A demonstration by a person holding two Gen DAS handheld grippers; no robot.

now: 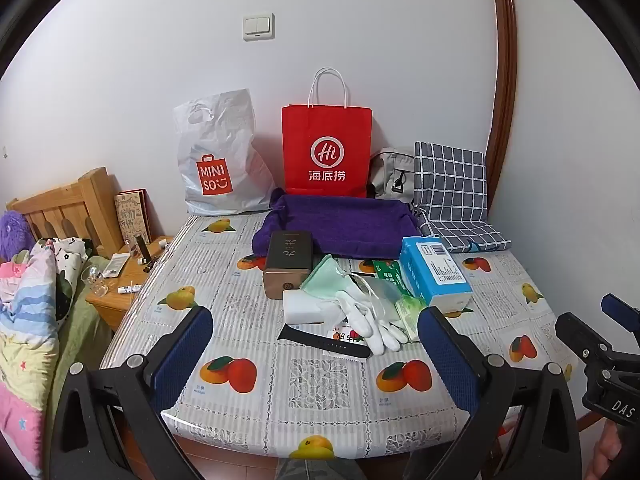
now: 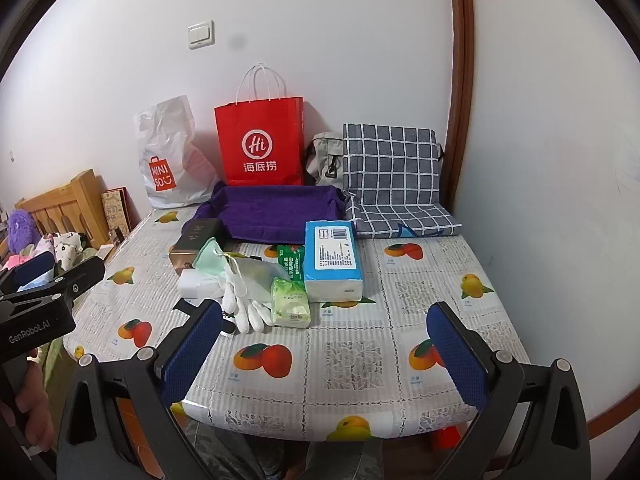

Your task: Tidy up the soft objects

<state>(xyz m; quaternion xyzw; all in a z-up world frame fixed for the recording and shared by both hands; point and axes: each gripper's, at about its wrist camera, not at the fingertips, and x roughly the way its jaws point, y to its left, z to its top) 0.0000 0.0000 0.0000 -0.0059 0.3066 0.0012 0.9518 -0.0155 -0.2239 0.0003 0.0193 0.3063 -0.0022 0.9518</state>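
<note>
Both tongs, left tongs [image 1: 316,340] and right tongs [image 2: 324,338], hang spread wide and empty above the near edge of the worktop [image 2: 360,364], probably poised to choose a first target. Ahead lies the jumble: white gloves [image 1: 370,320], a green face mask [image 1: 326,276], a tissue pack [image 2: 332,256]. Behind, the purple cloth tray [image 1: 340,220] sits open, likely meant to receive the soft things.

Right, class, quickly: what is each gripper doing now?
Left gripper: open, holding nothing.
Right gripper: open, holding nothing.
</note>
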